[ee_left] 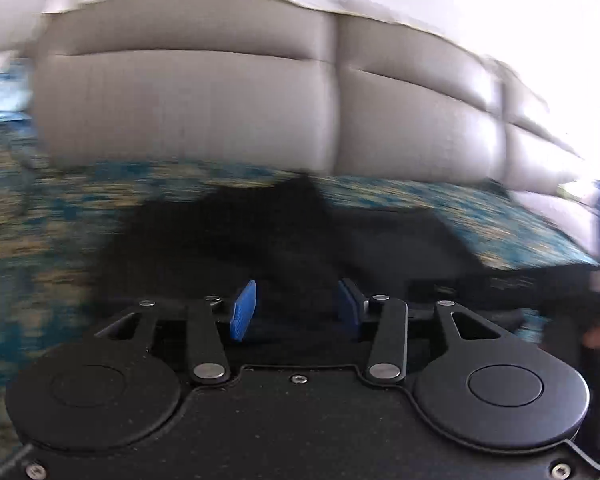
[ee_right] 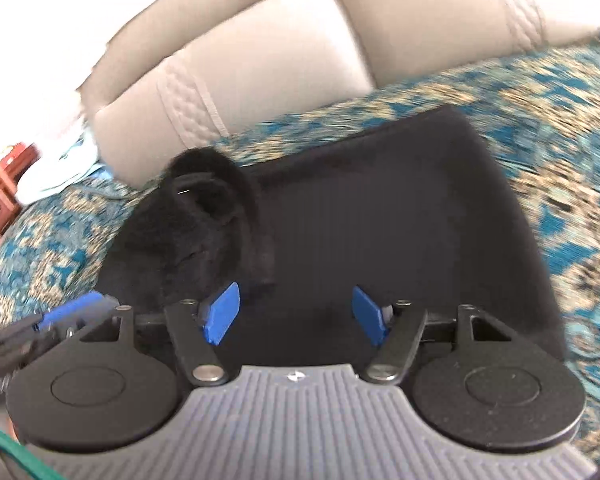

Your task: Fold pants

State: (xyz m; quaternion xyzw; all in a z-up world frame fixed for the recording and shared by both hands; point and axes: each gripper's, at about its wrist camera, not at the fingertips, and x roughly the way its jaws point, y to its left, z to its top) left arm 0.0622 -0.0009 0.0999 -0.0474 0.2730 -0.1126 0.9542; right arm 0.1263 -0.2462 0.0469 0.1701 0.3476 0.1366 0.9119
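- We see the black pants (ee_right: pixel 380 216) lying on the teal-and-tan patterned bedspread (ee_right: pixel 560 128), already doubled into a broad flat panel, with a loose bunched end (ee_right: pixel 204 200) standing up at its left.
- From the right wrist view, the panel's long axis runs left to right across the bed, parallel to the padded beige headboard (ee_right: pixel 260 52) beyond.
- Our right hand-held gripper (ee_right: pixel 296 312) hovers over the near edge with its blue pads spread and nothing between them.
- Our left hand-held gripper (ee_left: pixel 296 308) is partly spread over dark cloth; blur hides whether any fabric sits between the pads, but they do not pinch it.
- In the right wrist view its tip (ee_right: pixel 76 308) sits just beside the bunched end, so we judge the left hand nearer to that end.
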